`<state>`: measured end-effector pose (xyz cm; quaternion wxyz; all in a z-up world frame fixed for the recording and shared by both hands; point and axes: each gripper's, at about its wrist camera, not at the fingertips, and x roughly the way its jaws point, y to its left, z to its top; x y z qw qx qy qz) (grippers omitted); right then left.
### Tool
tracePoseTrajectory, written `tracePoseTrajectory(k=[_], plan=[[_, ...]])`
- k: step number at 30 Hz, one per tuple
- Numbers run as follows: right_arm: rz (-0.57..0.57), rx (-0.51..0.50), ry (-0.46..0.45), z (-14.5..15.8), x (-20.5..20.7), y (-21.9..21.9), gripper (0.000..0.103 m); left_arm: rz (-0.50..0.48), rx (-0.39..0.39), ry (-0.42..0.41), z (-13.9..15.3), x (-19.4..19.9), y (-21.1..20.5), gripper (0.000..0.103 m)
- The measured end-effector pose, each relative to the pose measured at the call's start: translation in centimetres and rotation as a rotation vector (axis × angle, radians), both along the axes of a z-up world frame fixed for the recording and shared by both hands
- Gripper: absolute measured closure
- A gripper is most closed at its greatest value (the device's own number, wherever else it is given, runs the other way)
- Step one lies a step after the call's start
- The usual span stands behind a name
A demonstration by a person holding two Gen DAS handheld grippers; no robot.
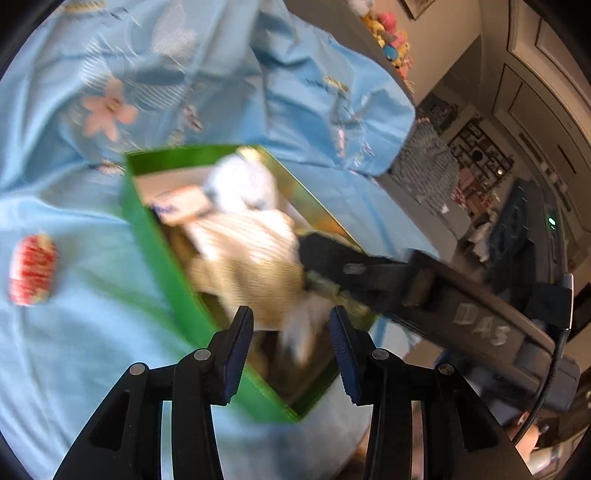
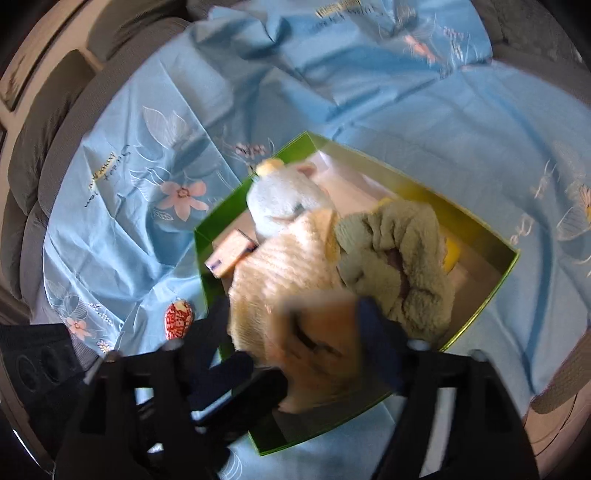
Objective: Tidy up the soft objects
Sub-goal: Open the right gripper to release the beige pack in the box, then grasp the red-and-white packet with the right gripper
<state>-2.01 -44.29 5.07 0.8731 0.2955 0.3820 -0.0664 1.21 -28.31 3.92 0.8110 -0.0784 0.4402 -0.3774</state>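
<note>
A green box (image 1: 155, 251) (image 2: 491, 291) sits on a light blue flowered sheet (image 1: 74, 350) (image 2: 406, 103). It holds a pale blue plush (image 1: 240, 181) (image 2: 280, 199), a cream knitted cloth (image 1: 255, 269) (image 2: 280, 269), an olive fleece cloth (image 2: 402, 266) and a small carton (image 1: 181, 203) (image 2: 229, 254). My left gripper (image 1: 291, 325) is open above the box's near end. My right gripper (image 2: 295, 354) is over the box with a blurred peach soft thing (image 2: 317, 350) between its fingers; it also shows in the left wrist view (image 1: 369, 273).
A red and white patterned ball (image 1: 33, 269) (image 2: 179, 319) lies on the sheet left of the box. Grey cushions (image 2: 40, 147) edge the sheet. A shelf with small toys (image 1: 391, 33) and cluttered furniture (image 1: 517, 221) stand to the right.
</note>
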Motion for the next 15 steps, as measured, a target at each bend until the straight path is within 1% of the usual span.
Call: tracePoseTrajectory(k=[1, 3, 5, 8, 10, 12, 13, 14, 15], plan=[[0.003, -0.014, -0.019, 0.6, -0.2, 0.4, 0.017, 0.030, 0.023, -0.024, 0.4, 0.3, 1.3, 0.056], [0.017, -0.031, -0.051, 1.6, -0.4, 1.2, 0.012, 0.097, 0.051, -0.040, 0.5, 1.0, 3.6, 0.044], [0.050, -0.034, -0.070, 2.6, -0.2, 2.3, 0.009, 0.203, 0.054, -0.026, 0.3, 2.3, 7.1, 0.038], [0.185, 0.004, -0.094, 3.7, 1.7, 5.7, 0.007, 0.364, 0.055, 0.006, -0.6, 4.0, 12.0, 0.038], [0.281, 0.036, -0.082, 3.8, 3.6, 8.3, 0.007, 0.459, 0.047, 0.027, -1.7, 5.0, 14.8, 0.037], [0.372, 0.079, -0.054, 3.2, 6.0, 10.8, 0.008, 0.514, 0.039, 0.065, -3.4, 6.2, 16.9, 0.037], [0.408, 0.103, -0.018, 2.3, 8.0, 12.4, 0.008, 0.528, 0.033, 0.087, -4.2, 6.7, 17.4, 0.037], [0.418, 0.098, 0.005, 1.8, 9.0, 13.3, 0.010, 0.534, 0.026, 0.114, -5.2, 7.3, 17.8, 0.037], [0.430, 0.075, 0.050, 0.8, 10.9, 14.8, 0.010, 0.530, 0.020, 0.143, -6.2, 7.8, 18.0, 0.037]])
